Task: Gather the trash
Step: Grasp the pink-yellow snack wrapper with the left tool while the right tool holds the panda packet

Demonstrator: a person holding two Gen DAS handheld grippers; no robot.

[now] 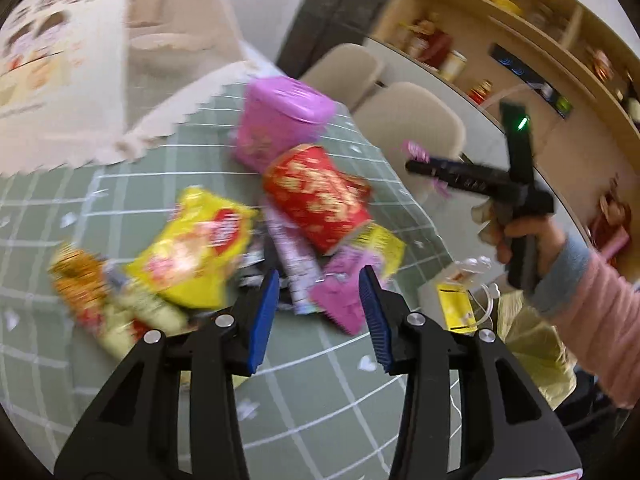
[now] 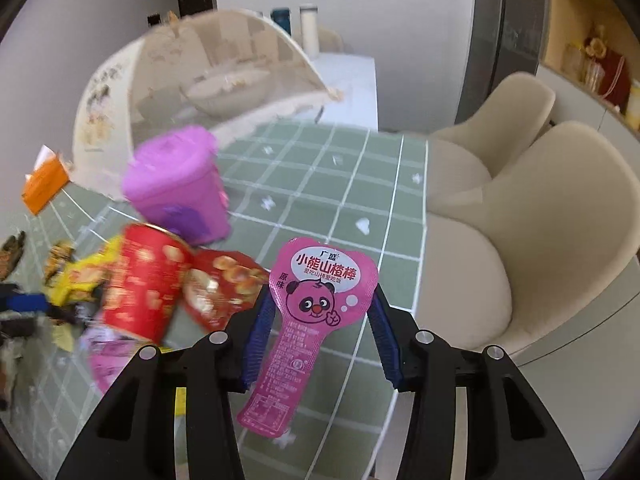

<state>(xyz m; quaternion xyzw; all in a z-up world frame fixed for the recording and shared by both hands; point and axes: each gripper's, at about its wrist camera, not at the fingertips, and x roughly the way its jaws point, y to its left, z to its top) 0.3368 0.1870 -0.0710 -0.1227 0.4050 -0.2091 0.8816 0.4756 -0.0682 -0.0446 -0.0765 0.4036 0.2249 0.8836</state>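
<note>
A pile of trash lies on the green checked tablecloth (image 1: pixel 320 400): a yellow snack bag (image 1: pixel 192 248), a tipped red paper cup (image 1: pixel 320 200), a purple tub (image 1: pixel 280 124) and a pink wrapper (image 1: pixel 344 296). My left gripper (image 1: pixel 320 276) hovers open just above the pile's near edge, nothing between its blue pads. To the right, a hand in a pink sleeve holds my right gripper (image 1: pixel 416 164) above the table edge. In the right wrist view the right gripper (image 2: pixel 322 292) is shut on a pink panda wrapper (image 2: pixel 320 280); the red cup (image 2: pixel 144 284) and purple tub (image 2: pixel 180 184) lie to its left.
A mesh food cover (image 2: pixel 192 76) stands at the table's far side, with an orange box (image 2: pixel 44 184) beside it. Two beige chairs (image 2: pixel 540 220) line the right edge. A small yellow box (image 1: pixel 456 304) sits by the table's right edge. Shelves (image 1: pixel 520 40) fill the far wall.
</note>
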